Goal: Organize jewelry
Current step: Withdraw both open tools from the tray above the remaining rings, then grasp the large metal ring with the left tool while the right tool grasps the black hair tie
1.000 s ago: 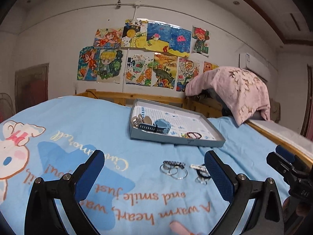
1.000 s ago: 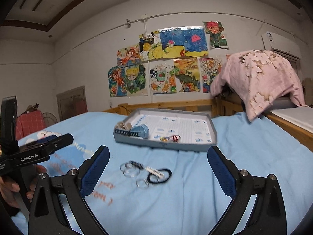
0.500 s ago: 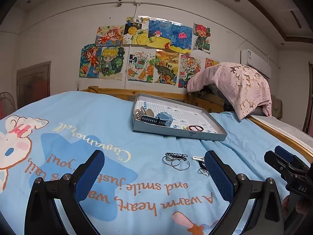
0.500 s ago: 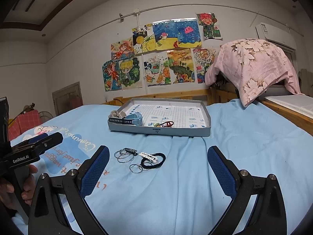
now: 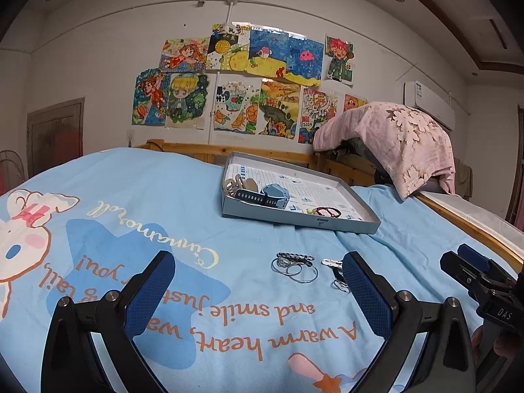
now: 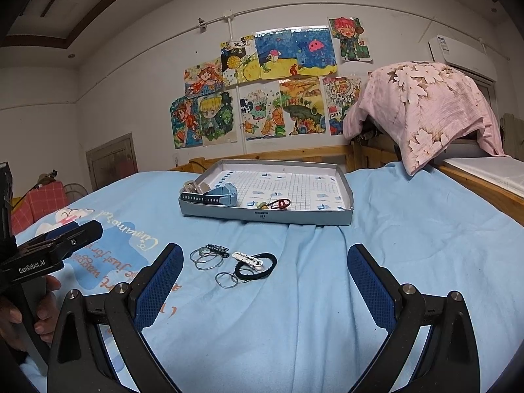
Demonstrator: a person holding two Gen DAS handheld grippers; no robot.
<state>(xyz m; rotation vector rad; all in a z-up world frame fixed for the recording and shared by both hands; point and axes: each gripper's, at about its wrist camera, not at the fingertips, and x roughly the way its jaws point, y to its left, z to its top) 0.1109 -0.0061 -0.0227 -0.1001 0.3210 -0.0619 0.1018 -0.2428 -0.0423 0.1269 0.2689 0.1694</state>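
Blue cartoon bedsheet (image 5: 137, 216), loose jewelry waiting just short of the grey tray (image 6: 347, 219).

The ring cluster (image 6: 206, 257) and black cord bracelet (image 6: 258, 267) are now seen from higher than a second ago; both views have been tipped down. Left gripper (image 5: 258, 290) and right gripper (image 6: 265, 278) are held spread wide, empty; a pickup looks imminent.

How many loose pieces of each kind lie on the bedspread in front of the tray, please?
Rings: 5 (they overlap, so this is my best count)
Clips: 2
Bracelet: 1
Total: 8
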